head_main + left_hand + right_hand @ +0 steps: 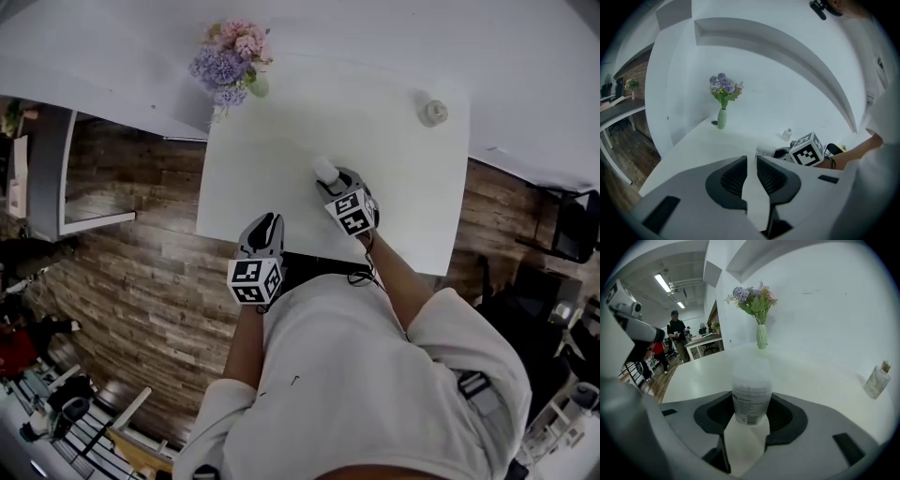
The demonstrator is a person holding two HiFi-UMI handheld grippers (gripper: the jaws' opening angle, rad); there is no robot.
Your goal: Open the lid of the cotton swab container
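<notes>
Right gripper (751,400): pads set against both sides of the container (751,383), low on its body. The container stands upright on the table (281,178), long axis vertical, lid (751,365) on and facing up, mid-table and nearer the front edge. Right forearm reaches in over that edge, gripper tilted down. Left gripper (751,164): jaws nearly together, a thin gap with nothing in it, hanging at the front-left edge, apart from the container. Bare tabletop all round; vase (230,70) at the far-left corner, bottle (432,112) far-right, both well apart.

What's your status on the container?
Left gripper slightly open, empty. Right gripper shut on container, lid still on. Nothing in the way.
</notes>
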